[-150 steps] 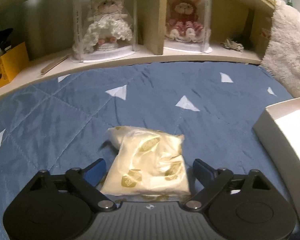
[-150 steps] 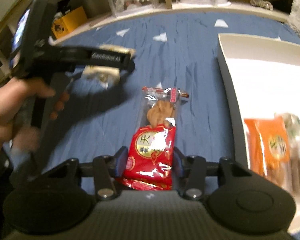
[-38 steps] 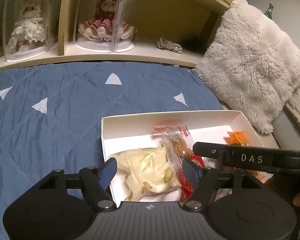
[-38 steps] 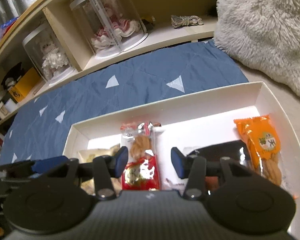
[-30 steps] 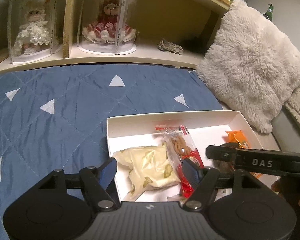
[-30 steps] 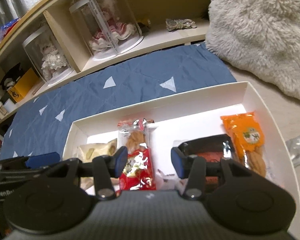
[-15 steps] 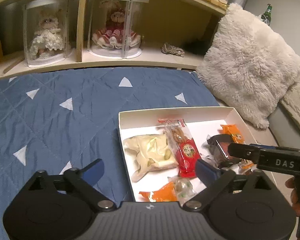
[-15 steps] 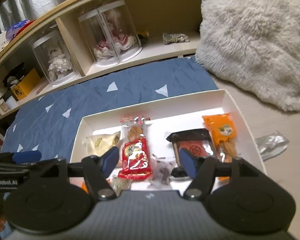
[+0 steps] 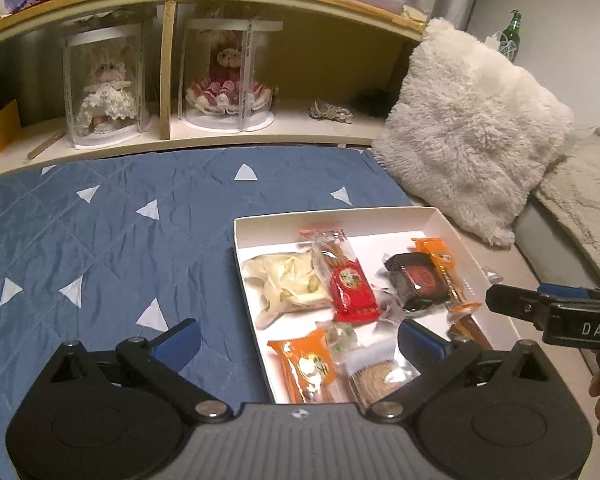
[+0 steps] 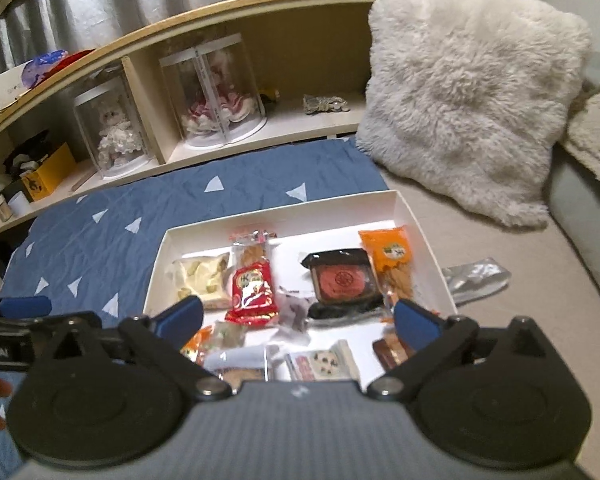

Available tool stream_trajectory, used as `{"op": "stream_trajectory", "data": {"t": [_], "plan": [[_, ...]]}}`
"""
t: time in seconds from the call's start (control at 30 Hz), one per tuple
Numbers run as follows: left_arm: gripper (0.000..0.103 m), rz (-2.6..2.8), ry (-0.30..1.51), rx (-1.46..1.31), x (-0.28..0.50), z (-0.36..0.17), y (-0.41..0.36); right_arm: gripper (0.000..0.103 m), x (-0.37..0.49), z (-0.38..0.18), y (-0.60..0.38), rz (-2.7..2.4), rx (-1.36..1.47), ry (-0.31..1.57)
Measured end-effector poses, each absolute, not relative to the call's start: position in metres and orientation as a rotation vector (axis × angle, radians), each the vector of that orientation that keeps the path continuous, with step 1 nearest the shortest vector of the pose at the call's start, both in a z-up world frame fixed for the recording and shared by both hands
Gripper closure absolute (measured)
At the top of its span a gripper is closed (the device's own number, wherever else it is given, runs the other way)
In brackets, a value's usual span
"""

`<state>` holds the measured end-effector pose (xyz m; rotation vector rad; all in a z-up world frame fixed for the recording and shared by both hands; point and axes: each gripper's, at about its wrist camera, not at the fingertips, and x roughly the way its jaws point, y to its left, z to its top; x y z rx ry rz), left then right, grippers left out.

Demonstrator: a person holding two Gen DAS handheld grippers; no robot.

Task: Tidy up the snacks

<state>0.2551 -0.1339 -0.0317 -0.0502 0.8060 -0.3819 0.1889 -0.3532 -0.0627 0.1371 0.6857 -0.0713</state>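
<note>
A white box (image 9: 336, 218) (image 10: 284, 210) on the bed holds several snack packs. A cream packet (image 9: 288, 280) (image 10: 202, 276) lies at its far left, a red packet (image 9: 350, 284) (image 10: 252, 286) beside it, then a dark wrapped cake (image 9: 418, 280) (image 10: 342, 278) and an orange packet (image 9: 440, 258) (image 10: 390, 256). Another orange packet (image 9: 308, 364) and a round biscuit pack (image 9: 384, 378) lie at the near end. My left gripper (image 9: 300, 340) is open, raised above the box's near left part. My right gripper (image 10: 298, 316) is open above the box's near end. Both hold nothing.
A blue quilt (image 9: 120, 232) with white triangles covers the bed left of the box. A fluffy cream cushion (image 9: 468, 136) leans at the right. Behind runs a wooden shelf (image 9: 220, 136) with two dolls in clear cases. A silver wrapper (image 10: 476, 278) lies right of the box.
Both grippers carried their packets, cream and red, into the box, let go, opened wide and pulled back and up. More of the box shows now.
</note>
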Motion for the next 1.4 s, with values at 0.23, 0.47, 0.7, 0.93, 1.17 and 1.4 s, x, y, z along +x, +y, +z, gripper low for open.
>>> {"op": "stream_trajectory", "data": {"t": [0.23,0.47,0.7,0.93,1.17,1.4], "plan": [[0.0,-0.39,0.786,-0.031,0.222,-0.018,-0.132,0.001,0.146,-0.05,-0.347,-0.085,0.137,0.652],[0.0,-0.38,0.737,-0.03,0.189,0.0,-0.124,0.0,0.106,-0.038,-0.342,-0.114,0.118,0.613],[0.0,-0.35,0.689,-0.007,0.156,0.013,-0.12,0.0,0.066,-0.028,-0.333,-0.095,0.115,0.583],[0.0,-0.333,0.644,0.025,0.123,0.021,-0.118,0.0,0.033,-0.019,-0.32,-0.077,0.102,0.554],[0.0,-0.342,0.631,0.019,0.095,0.021,-0.109,0.0,0.007,-0.023,-0.31,-0.085,0.096,0.544],[0.0,-0.338,0.659,-0.022,0.075,0.011,-0.098,0.0,-0.018,-0.035,-0.302,-0.103,0.071,0.536]]}}
